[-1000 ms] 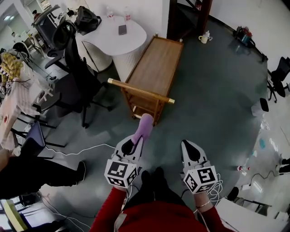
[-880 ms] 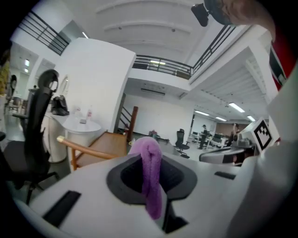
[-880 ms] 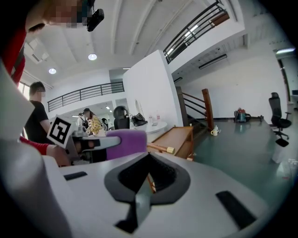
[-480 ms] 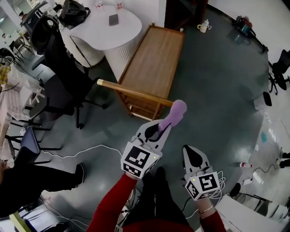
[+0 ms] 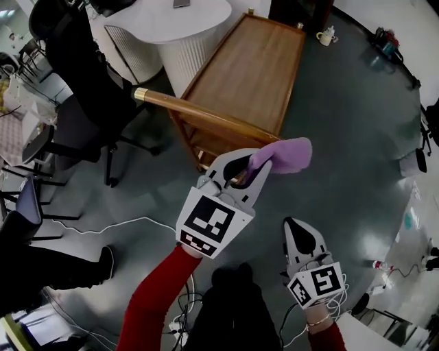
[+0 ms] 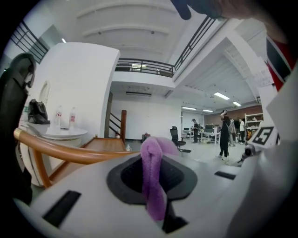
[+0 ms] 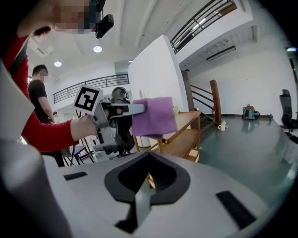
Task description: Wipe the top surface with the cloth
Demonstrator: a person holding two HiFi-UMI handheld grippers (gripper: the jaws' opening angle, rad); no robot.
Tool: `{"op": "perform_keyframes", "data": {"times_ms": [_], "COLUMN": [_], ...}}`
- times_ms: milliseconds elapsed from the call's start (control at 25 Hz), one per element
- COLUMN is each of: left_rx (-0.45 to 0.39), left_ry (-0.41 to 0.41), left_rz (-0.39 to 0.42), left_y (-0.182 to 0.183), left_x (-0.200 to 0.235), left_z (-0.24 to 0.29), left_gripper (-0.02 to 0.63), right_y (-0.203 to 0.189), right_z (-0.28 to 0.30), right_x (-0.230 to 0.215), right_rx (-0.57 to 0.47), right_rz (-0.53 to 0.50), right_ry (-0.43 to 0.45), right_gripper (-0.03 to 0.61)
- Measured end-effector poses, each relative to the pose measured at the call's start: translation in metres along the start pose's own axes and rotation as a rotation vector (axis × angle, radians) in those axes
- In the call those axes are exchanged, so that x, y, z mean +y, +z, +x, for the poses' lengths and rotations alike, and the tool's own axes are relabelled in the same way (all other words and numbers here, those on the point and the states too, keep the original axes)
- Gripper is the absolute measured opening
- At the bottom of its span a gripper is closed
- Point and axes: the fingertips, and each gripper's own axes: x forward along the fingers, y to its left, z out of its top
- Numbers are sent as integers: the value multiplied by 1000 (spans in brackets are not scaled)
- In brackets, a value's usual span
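Wooden cart surface (image 5: 247,68) below; we see left gripper (image 5: 245,168) fingers clenched on purple cloth (image 5: 282,153), right gripper (image 5: 291,225) fingers pressed together, holding nothing.

The left claw (image 5: 239,164), gripping the purple cloth (image 5: 282,153), is advancing far and right, over the near end of the wooden cart (image 5: 240,75).

Open-plan office hall with a mezzanine.
From where I stand: black office chairs (image 5: 89,89) at ten o'clock, a round white table (image 5: 199,14) at eleven, a wooden trolley (image 5: 247,68) at twelve. Cables (image 5: 130,221) trail across the grey-green floor (image 5: 357,137); a railed balcony (image 6: 144,67) runs overhead; people (image 6: 226,135) stand by distant desks.
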Motion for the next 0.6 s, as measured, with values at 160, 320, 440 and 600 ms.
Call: {"op": "perform_keyframes", "data": {"times_ms": [160,320,440,600], "left_rx": [-63,-64,-65,-72], "left_ry": [131,306,445,601], "left_rz": [11,-8,-54,-118], "left_y": [3,6,4,-3], "left_x": [59,127,177,232], "left_z": [-15,-49,-83,-127], "left_gripper": [52,52,52,52], "right_y": [-23,-26,-23,-20], "right_z": [30,42,47,51], "right_x": [0,0,1,9], "right_rx": [6,18,20,26], "right_rz": [-23,-28,-27,-37], "right_ry": [18,26,32,55], "right_gripper": [11,11,11,11]}}
